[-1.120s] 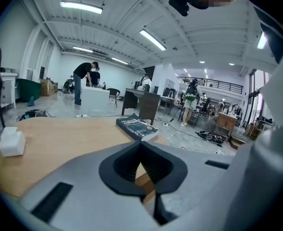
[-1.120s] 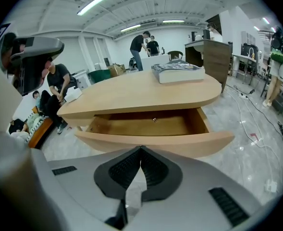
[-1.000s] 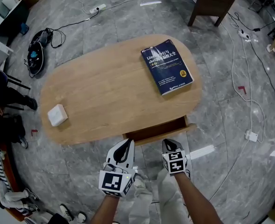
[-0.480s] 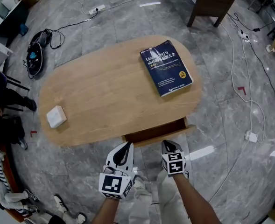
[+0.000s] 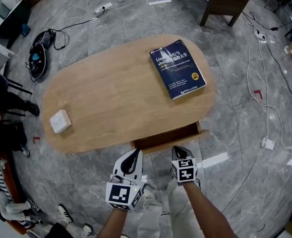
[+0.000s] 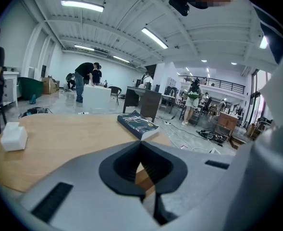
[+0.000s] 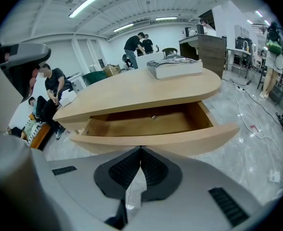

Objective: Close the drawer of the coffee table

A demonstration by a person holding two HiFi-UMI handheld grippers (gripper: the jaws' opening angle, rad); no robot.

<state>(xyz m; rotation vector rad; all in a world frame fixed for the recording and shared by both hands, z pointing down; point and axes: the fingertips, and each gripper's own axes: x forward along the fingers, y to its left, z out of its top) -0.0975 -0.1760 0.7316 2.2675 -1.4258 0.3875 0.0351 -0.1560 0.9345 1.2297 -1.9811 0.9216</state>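
The oval wooden coffee table (image 5: 111, 98) has its drawer (image 5: 169, 141) pulled out on the near side. In the right gripper view the drawer (image 7: 153, 139) shows an open, almost bare inside, its curved front just beyond my right gripper (image 7: 141, 149). That right gripper (image 5: 178, 151) is shut, hanging just short of the drawer front. My left gripper (image 5: 132, 155) is shut too, near the table edge left of the drawer. The left gripper (image 6: 141, 142) looks across the tabletop (image 6: 69, 129).
A blue book (image 5: 178, 69) lies on the table's far right and a white box (image 5: 60, 121) at its left end. Cables and a power strip (image 5: 267, 144) run over the grey floor at right. Dark furniture (image 5: 227, 1) stands beyond. People (image 5: 2, 108) sit at left.
Both grippers hold almost the same place in front of the drawer. Only the head view shifts slightly, and the drawer stays open as before.
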